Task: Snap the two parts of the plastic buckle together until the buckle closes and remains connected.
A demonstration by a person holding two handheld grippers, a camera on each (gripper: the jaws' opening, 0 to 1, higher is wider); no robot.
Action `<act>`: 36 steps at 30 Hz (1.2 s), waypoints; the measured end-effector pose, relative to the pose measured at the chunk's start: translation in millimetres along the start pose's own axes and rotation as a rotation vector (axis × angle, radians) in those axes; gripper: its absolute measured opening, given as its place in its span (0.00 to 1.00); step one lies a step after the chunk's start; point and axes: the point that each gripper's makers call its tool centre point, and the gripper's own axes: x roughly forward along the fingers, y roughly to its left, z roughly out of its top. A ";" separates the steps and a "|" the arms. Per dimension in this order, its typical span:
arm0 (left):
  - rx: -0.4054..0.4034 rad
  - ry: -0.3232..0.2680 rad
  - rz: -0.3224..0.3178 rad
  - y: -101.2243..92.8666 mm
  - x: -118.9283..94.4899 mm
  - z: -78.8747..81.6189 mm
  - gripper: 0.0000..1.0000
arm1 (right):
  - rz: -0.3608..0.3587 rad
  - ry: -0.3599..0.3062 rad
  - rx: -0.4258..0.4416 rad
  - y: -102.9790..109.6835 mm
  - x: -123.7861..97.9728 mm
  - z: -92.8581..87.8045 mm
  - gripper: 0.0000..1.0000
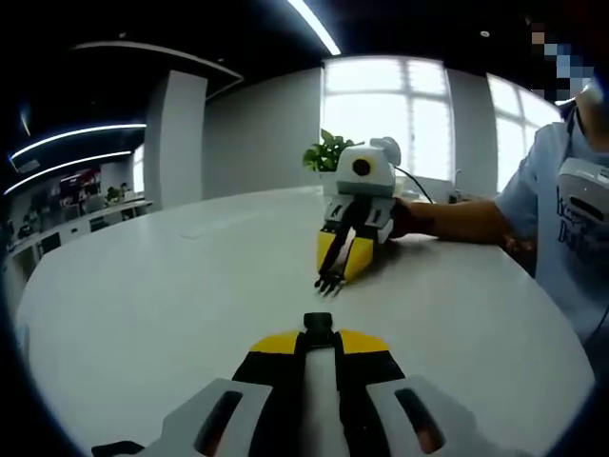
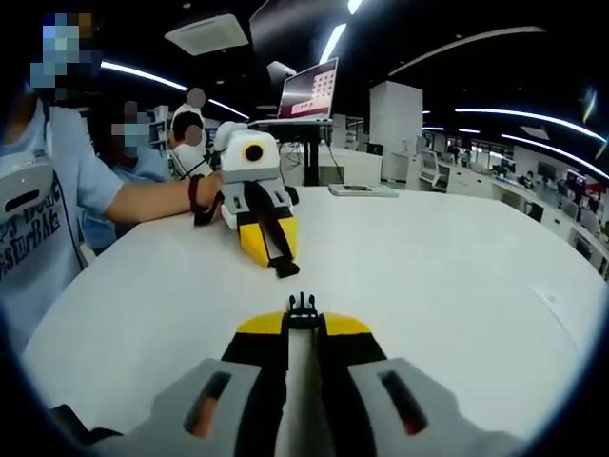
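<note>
My left gripper (image 1: 319,340) is shut on a small black buckle part (image 1: 319,327) that pokes out past its yellow tips, low over the white table (image 1: 171,286). Facing it across the table is my right gripper (image 1: 341,268), shut on the pronged buckle part (image 1: 329,282), its prongs pointing down near the tabletop. In the right gripper view, the right gripper (image 2: 303,326) pinches the pronged part (image 2: 302,307). Opposite it, the left gripper (image 2: 272,249) holds the black socket part (image 2: 284,268). The two parts are well apart.
A person in a light shirt (image 1: 571,219) stands at the table's side, forearm (image 2: 152,198) reaching in. A potted plant (image 1: 326,152) stands at the far edge. A laptop (image 2: 309,90) sits raised behind the table. Bare tabletop (image 2: 457,276) spreads around both grippers.
</note>
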 end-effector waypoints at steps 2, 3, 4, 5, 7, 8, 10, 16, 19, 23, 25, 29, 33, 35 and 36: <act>0.003 0.000 -0.001 0.2 0.3 0.0 0.12 | -0.001 -0.009 0.007 0.1 1.5 1.9 0.11; 0.005 0.000 -0.001 0.5 0.5 0.1 0.12 | 0.000 -0.011 0.009 0.6 2.1 2.4 0.11; 0.006 -0.001 -0.001 0.6 0.7 0.1 0.12 | -0.001 -0.011 0.009 0.6 3.6 2.2 0.11; 0.006 -0.001 -0.001 0.8 0.8 0.1 0.12 | -0.004 -0.008 0.008 0.2 4.3 1.4 0.11; 0.007 -0.002 -0.001 0.8 1.0 0.0 0.12 | -0.012 -0.001 0.012 -1.1 4.8 -0.5 0.11; 0.007 -0.002 -0.001 0.8 1.1 -0.1 0.12 | -0.019 0.003 0.013 -2.3 5.3 -1.5 0.11; 0.006 -0.002 -0.001 0.8 1.2 -0.4 0.12 | -0.031 0.010 0.015 -4.2 5.8 -2.6 0.11; 0.006 -0.003 -0.001 0.4 1.3 -1.5 0.12 | -0.040 -0.007 0.015 -4.1 8.8 -0.2 0.11; 0.007 -0.004 -0.001 0.3 1.5 -2.1 0.12 | -0.043 -0.004 0.005 -5.4 9.4 -3.0 0.11; 0.005 -0.005 -0.003 -0.5 1.6 -2.8 0.12 | -0.042 -0.001 -0.015 -2.9 11.0 -2.7 0.11; 0.005 -0.005 -0.002 -0.7 1.7 -3.0 0.12 | -0.044 0.002 -0.034 -2.9 12.7 -3.0 0.11; 0.008 -0.005 -0.007 -2.2 2.0 -3.3 0.12 | -0.042 0.004 -0.029 -2.5 11.5 -3.4 0.11; 0.010 -0.004 -0.016 -4.7 1.9 -3.5 0.12 | -0.030 0.001 -0.028 1.6 11.9 -2.8 0.11; 0.015 -0.004 -0.020 -5.4 2.1 -3.3 0.12 | -0.010 -0.002 -0.032 7.8 13.6 -1.5 0.11; 0.014 -0.004 -0.023 -5.7 2.2 -3.3 0.12 | -0.002 -0.007 -0.045 10.4 14.1 0.2 0.11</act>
